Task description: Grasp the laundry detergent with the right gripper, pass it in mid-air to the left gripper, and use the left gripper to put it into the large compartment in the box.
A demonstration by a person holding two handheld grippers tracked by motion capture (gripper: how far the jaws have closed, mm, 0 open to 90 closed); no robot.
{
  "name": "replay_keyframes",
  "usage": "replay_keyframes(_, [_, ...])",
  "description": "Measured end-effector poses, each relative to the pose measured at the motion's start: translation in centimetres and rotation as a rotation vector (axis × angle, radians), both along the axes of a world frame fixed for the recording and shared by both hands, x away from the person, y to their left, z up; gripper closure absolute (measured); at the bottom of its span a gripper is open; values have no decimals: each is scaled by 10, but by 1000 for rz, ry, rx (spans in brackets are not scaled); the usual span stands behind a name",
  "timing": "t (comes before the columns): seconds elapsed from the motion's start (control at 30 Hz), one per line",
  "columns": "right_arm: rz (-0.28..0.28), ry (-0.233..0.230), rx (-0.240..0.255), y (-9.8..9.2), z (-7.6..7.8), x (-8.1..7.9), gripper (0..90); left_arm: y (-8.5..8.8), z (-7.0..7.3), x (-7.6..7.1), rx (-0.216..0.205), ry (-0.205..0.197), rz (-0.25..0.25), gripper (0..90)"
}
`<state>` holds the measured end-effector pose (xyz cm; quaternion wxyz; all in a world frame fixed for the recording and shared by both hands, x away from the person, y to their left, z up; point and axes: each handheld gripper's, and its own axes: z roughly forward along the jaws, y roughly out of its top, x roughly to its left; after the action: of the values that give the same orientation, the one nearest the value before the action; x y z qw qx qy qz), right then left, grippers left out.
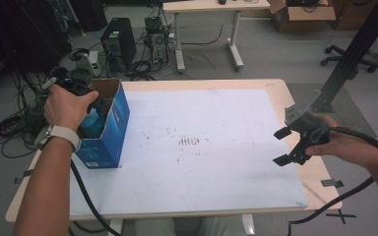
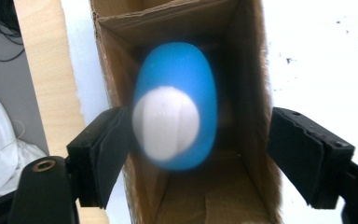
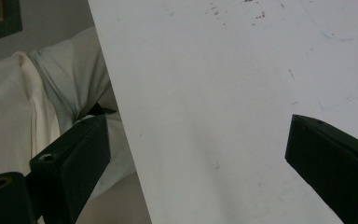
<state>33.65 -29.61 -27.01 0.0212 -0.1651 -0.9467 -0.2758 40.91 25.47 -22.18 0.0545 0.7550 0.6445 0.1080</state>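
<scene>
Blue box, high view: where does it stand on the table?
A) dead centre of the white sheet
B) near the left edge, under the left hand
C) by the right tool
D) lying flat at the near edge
B: the blue box stands upright with its top open near the table's left edge, with the left hand over its opening, far from the right tool.

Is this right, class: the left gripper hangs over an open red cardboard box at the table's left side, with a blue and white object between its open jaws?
Not quite: the box is blue outside, not red, as the high view shows. The rest holds: the left gripper hangs over it, open, with the blue and white object between its jaws.
</scene>
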Motion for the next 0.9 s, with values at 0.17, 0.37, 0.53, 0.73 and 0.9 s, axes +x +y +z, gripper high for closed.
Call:
replay_keyframes(0.17, [0, -10, 6, -1, 2, -2, 66, -10, 14, -10, -5, 1, -40, 231])
replay_keyframes(0.37, [6, -15, 9, 1, 3, -6, 66, -30, 29, -22, -6, -10, -107, 215])
replay_keyframes(0.53, [6, -20, 11, 0, 4, -10, 66, -45, 42, -33, -20, -33, -162, 213])
replay_keyframes(0.73, [0, -26, 13, -2, 6, -14, 66, -66, 53, -46, -19, -20, -241, 185])
replay_keyframes(0.9, [-1, -31, 14, -2, 8, -17, 66, -84, 59, -55, -19, -5, -301, 169])
